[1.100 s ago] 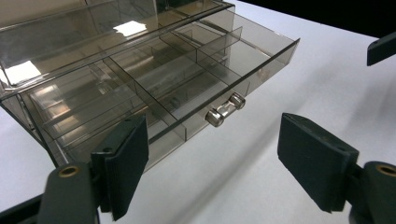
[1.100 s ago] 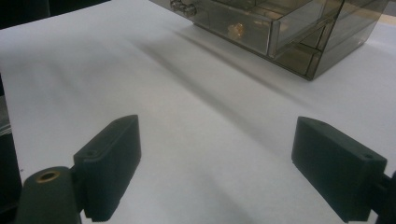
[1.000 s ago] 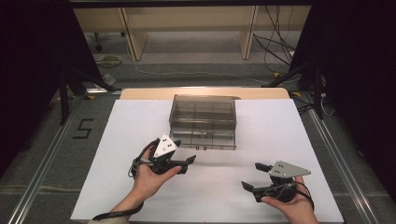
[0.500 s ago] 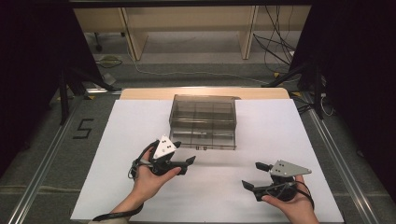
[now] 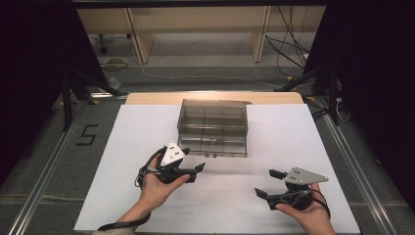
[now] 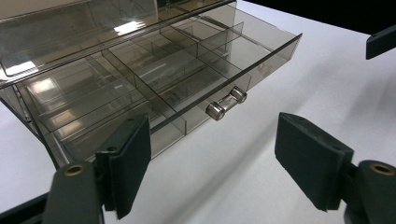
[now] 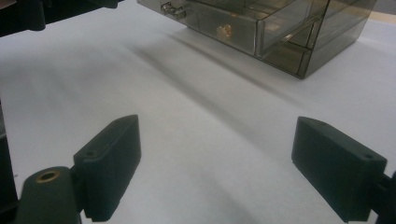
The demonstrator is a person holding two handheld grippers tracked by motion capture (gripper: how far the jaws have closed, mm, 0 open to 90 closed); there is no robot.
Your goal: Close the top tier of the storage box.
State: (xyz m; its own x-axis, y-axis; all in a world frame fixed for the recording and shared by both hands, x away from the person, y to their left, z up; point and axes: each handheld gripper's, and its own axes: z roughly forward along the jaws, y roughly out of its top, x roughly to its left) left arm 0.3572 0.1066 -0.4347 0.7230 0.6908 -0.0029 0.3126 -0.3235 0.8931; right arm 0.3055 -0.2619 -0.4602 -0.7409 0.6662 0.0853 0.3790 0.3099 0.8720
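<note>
A smoky clear plastic drawer box [image 5: 213, 127] stands at the middle of the white table. One of its drawers [image 6: 154, 84] is pulled out toward me, showing empty divided compartments and a small clear bar handle [image 6: 226, 102]. My left gripper [image 5: 192, 161] is held just in front of the box's left corner, open and empty; its pads [image 6: 128, 163] frame the drawer front. My right gripper [image 5: 266, 183] hovers open and empty over the table's near right part. From there the box [image 7: 280, 28] lies ahead and a round drawer knob [image 7: 224, 31] shows.
White sheet [image 5: 293, 137] covers the table, with a wooden strip [image 5: 147, 98] along its far edge. Metal rails [image 5: 362, 171] run along both sides. A "5" mark [image 5: 88, 134] is on the floor at left. Cables lie on the floor beyond.
</note>
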